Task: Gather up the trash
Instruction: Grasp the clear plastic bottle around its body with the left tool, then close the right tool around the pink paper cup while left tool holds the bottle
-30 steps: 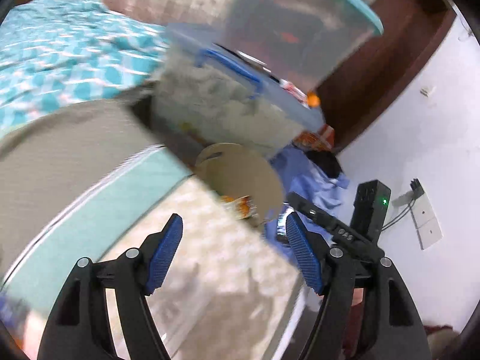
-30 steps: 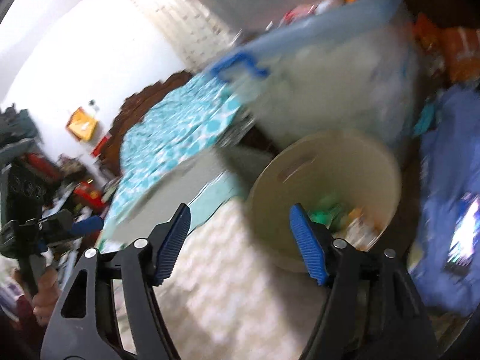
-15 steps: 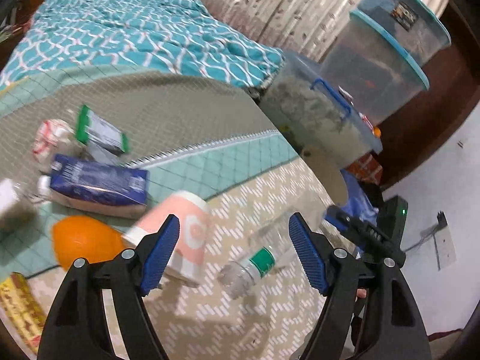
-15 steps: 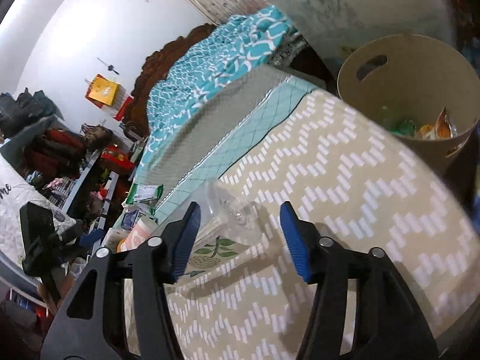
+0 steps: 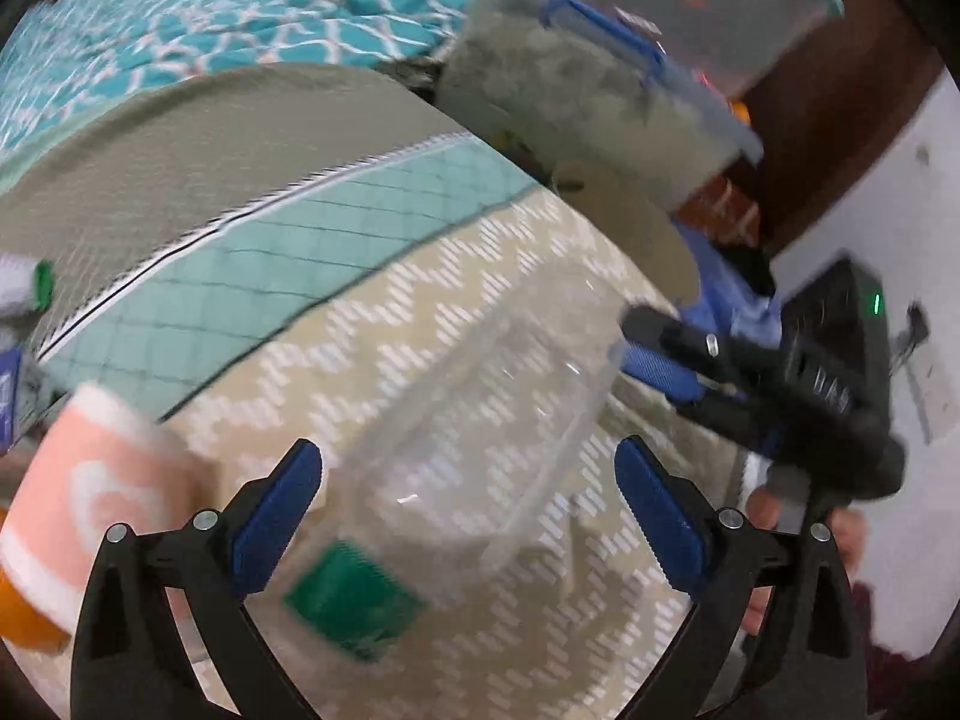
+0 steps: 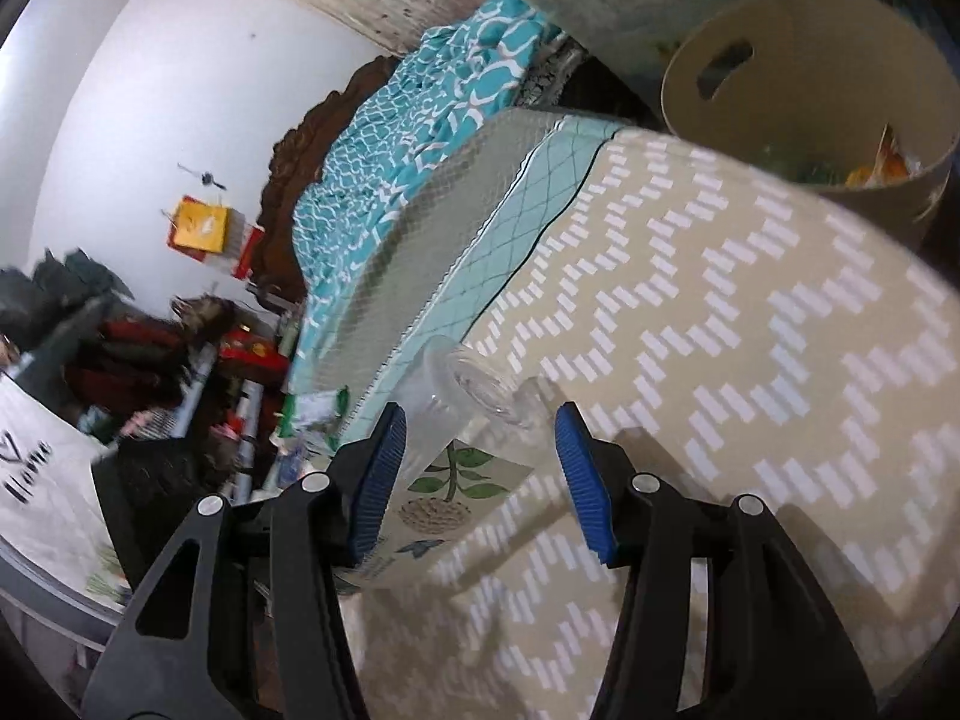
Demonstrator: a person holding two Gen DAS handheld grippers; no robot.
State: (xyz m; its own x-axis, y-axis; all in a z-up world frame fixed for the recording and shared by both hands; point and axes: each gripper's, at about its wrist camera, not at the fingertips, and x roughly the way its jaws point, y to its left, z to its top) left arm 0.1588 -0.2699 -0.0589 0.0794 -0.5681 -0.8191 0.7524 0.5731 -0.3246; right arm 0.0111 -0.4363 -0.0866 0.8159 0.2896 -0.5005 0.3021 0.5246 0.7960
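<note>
A clear plastic bottle (image 5: 480, 438) with a green label lies on the beige zigzag mat (image 5: 480, 276). My left gripper (image 5: 468, 504) is open, its fingers either side of the bottle's lower half. In the right wrist view my right gripper (image 6: 480, 468) is open around the bottle (image 6: 474, 420), with the leaf-print label between the pads. A beige round bin (image 6: 804, 90) with wrappers inside stands past the mat's far edge; it also shows in the left wrist view (image 5: 630, 222). My right gripper shows in the left wrist view (image 5: 750, 372) at the bottle's far end.
A pink paper cup (image 5: 96, 504) and an orange (image 5: 24, 618) lie at the left of the bottle. Clear storage boxes (image 5: 600, 102) stand behind the bin. A teal bedspread (image 6: 432, 114) lies beyond the mat. Small packets (image 6: 312, 408) lie at the mat's far left.
Both grippers have moved in on the bottle. The left one has come forward so the bottle now lies between its fingers; the right one has closed in around the bottle's other end.
</note>
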